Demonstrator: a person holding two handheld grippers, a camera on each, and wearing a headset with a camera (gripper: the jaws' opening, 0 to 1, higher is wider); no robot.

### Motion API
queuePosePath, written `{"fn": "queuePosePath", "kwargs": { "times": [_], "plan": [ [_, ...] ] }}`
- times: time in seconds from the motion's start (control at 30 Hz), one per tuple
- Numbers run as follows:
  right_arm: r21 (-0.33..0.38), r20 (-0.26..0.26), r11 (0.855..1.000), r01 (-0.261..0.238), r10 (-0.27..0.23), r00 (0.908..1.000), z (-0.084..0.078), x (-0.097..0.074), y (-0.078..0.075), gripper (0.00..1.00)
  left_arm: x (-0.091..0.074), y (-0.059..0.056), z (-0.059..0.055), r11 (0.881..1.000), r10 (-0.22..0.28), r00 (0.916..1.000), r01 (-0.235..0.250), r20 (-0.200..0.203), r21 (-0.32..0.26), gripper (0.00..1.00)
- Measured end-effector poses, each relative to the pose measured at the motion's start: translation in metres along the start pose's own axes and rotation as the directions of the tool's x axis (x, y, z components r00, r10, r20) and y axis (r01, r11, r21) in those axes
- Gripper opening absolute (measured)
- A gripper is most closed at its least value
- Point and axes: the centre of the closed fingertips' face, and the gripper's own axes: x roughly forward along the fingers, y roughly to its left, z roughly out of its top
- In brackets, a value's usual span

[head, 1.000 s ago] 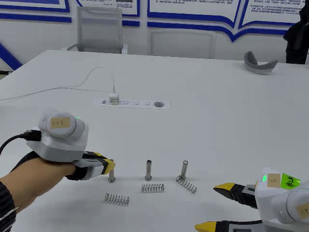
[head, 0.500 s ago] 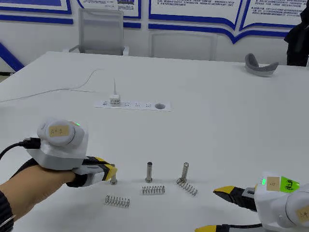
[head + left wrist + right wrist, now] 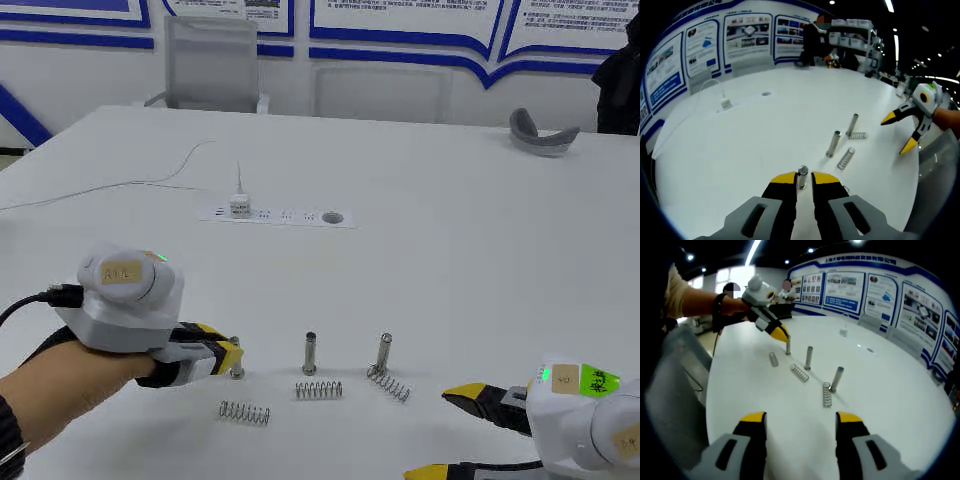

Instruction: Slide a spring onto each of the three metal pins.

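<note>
My left hand-held gripper (image 3: 232, 352) sits low on the table (image 3: 450, 250), its jaws drawn in to a narrow slot around the left pin (image 3: 237, 370). In the left gripper view that pin (image 3: 802, 175) stands upright between the yellow tips, which seem to pinch it. The middle pin (image 3: 309, 352) and right pin (image 3: 384, 350) stand upright in the same row, each apart from its neighbour.

All three springs lie flat on the table on my side of the pins. The left spring (image 3: 245, 412) is near the left pin without touching it. The middle spring (image 3: 319, 390) is just before the middle pin. The right spring (image 3: 388, 383) lies slantwise with one end at the right pin's foot.

My right hand-held gripper (image 3: 435, 432) is well off to the right, jaws spread wide and empty, pointing toward the row.
</note>
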Motion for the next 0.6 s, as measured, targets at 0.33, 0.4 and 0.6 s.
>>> {"fn": "queuePosePath", "kwargs": {
  "times": [0.33,0.4,0.6],
  "plan": [
    [0.001,-0.002,1.000,0.001,-0.001,1.0000,-0.001,0.001,0.000,0.57,-0.006,-0.003,-0.007,1.000,-0.017,0.9998,0.017,-0.009,0.008,0.12],
    [0.001,-0.004,1.000,0.000,0.000,1.0000,-0.002,0.001,0.000,0.57,-0.007,-0.003,-0.009,1.000,-0.021,0.9997,0.021,-0.009,0.004,0.13],
    [0.002,-0.003,1.000,0.004,-0.004,1.0000,-0.002,0.000,-0.001,0.57,-0.011,-0.005,-0.018,0.999,-0.040,0.9990,0.040,-0.021,0.008,0.13]
  ]
}}
